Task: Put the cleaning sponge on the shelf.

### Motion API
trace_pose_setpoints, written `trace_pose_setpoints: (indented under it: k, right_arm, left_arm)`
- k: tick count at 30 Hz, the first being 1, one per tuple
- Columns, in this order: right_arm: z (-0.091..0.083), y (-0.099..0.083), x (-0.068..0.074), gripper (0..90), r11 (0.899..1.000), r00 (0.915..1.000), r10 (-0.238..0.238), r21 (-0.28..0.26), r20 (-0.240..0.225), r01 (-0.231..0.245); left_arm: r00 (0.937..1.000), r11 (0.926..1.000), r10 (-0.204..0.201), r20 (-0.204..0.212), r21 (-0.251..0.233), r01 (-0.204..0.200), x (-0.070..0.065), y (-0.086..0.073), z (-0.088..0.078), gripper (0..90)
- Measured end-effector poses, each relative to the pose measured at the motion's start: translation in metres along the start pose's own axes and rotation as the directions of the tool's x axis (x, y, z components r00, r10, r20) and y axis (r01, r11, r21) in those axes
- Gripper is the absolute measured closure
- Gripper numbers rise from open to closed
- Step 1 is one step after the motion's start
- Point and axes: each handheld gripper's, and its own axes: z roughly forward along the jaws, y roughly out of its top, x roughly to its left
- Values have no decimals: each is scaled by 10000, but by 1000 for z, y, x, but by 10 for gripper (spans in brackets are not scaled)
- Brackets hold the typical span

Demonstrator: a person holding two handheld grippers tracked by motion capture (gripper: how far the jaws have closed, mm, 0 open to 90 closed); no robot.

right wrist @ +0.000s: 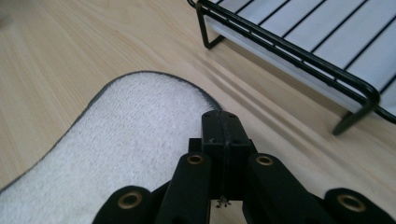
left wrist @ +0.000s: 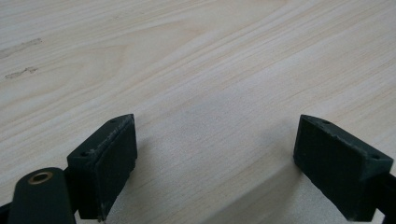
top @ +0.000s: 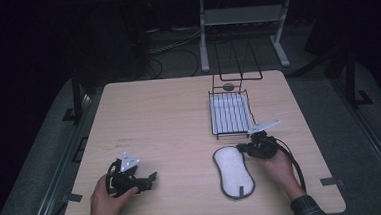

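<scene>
The right gripper [top: 244, 148], jaws pressed together with nothing between them, sits at the 2 o'clock edge of the white, grey-edged pad [top: 233, 171], which lies flat on the table [top: 169, 124] just at 6 o'clock of the black wire rack [top: 230, 114]. At 9 o'clock of the pad and well apart, the left gripper [top: 152, 178] rests with jaws wide over bare wood. No brand, label or writing can be read on anything.

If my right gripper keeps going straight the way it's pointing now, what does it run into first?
Most likely the white fuzzy oval pad with the grey edge: the right gripper, jaws shut, points down over its upper end. Past that lies the bare wooden table, with the black wire rack off to one side. Depth is hard to judge.
</scene>
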Motion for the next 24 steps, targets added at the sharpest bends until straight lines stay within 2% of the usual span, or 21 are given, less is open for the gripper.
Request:
trace_pose_setpoints:
  k: [16,20,24]
  right_arm:
    - [23,18,21,898,9985,9974,-549,7,-470,550]
    - [19,18,22,898,9981,9966,-611,-16,-549,611]
    - [2,13,25,898,9983,9970,-574,-114,-515,569]
  left_arm:
    - [10000,10000,4,0,2,-4,0,0,0,127]
    - [10000,10000,1,0,0,-1,0,0,0,127]
    - [10000,10000,1,0,5,-1,0,0,0,127]
